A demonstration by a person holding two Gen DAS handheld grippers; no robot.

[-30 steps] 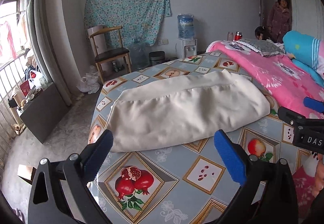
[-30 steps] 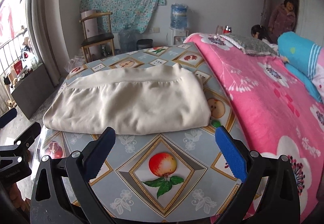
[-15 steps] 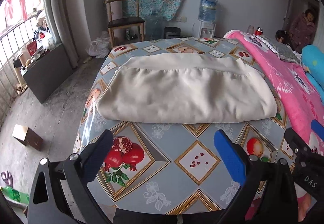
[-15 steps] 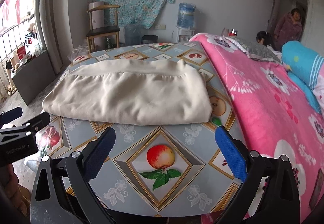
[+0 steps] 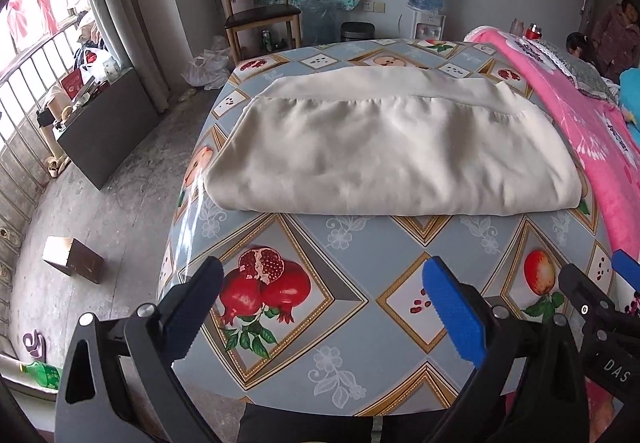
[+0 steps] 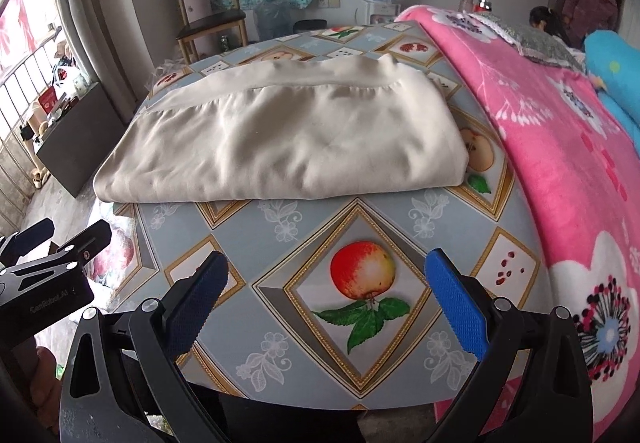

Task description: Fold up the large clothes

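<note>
The cream garment [image 5: 392, 147] lies folded at 12 o'clock on the tabletop [image 5: 348, 283]. Left gripper [image 5: 320, 307] and right gripper [image 6: 326, 303] hover empty, jaws wide open. Grip both near corners evenly before folding.

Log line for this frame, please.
garment: cream, folded, on table | left gripper: open, empty | right gripper: open, empty
</note>
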